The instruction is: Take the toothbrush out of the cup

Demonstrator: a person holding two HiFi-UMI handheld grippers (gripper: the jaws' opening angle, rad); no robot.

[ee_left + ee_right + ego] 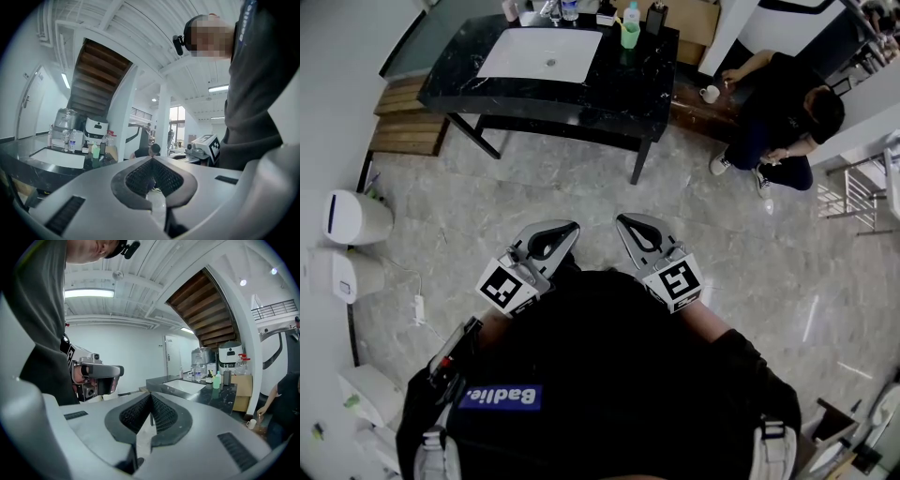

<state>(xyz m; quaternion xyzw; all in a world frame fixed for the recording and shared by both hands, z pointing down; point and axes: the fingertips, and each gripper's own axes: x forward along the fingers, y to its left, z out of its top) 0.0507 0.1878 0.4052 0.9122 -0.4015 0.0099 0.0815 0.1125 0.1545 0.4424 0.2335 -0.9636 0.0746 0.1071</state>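
Note:
A green cup (629, 35) stands at the back right of a black marble sink counter (628, 89), far ahead of me. The toothbrush is too small to make out for certain. The cup also shows small and distant in the left gripper view (95, 151) and in the right gripper view (216, 380). My left gripper (572, 226) and right gripper (621, 220) are held side by side near my chest, well short of the counter. Both are shut with nothing between the jaws (151, 158) (150, 393).
A white basin (542, 54) is set in the counter, with bottles (569, 9) and a dark dispenser (655, 18) behind it. A person in black (783, 103) crouches at the right beside a white mug (710, 94). White bins (354, 217) line the left wall.

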